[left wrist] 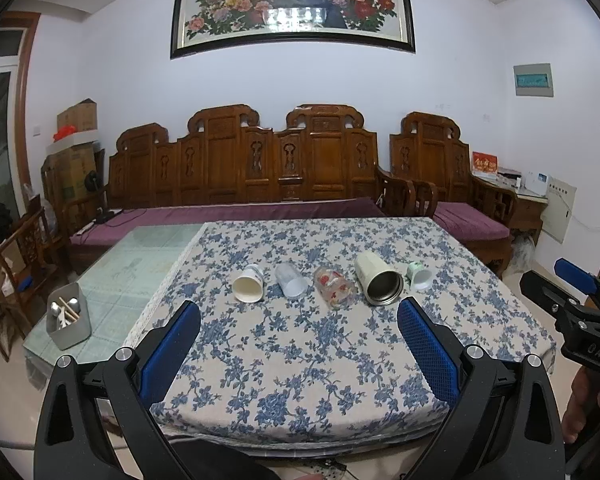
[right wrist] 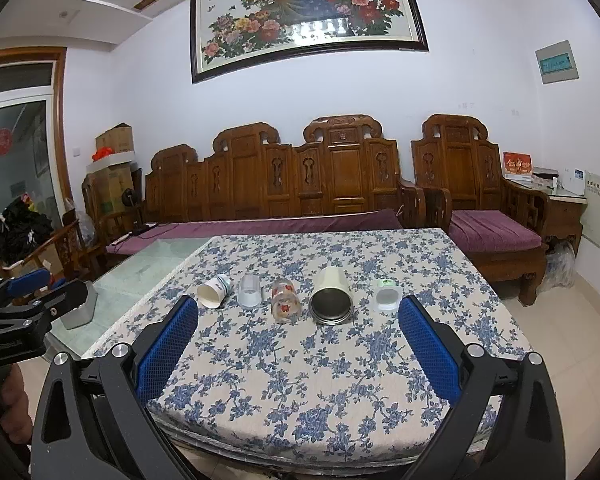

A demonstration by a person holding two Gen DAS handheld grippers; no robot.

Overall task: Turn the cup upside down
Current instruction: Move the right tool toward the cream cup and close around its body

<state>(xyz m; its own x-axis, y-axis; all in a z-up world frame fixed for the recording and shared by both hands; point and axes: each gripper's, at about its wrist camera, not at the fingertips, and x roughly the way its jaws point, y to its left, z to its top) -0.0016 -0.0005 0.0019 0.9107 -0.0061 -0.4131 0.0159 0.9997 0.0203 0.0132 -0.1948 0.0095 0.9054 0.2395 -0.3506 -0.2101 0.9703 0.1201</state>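
Observation:
Several cups lie on their sides in a row on the floral tablecloth [left wrist: 300,360], mouths toward me: a white paper cup [left wrist: 249,284] [right wrist: 214,291], a frosted plastic cup [left wrist: 291,281] [right wrist: 249,290], a clear glass with red flowers [left wrist: 334,287] [right wrist: 285,301], a cream steel-lined tumbler [left wrist: 378,283] [right wrist: 331,295], and a small green-and-white cup [left wrist: 419,275] [right wrist: 387,295]. My left gripper [left wrist: 298,318] is open and empty, short of the row. My right gripper [right wrist: 298,314] is open and empty, just short of the cups.
A grey utensil holder [left wrist: 69,322] with chopsticks and spoons stands on the bare glass tabletop [left wrist: 140,264] to the left. A carved wooden sofa [left wrist: 260,168] with purple cushions stands behind the table. The other gripper shows at each view's edge.

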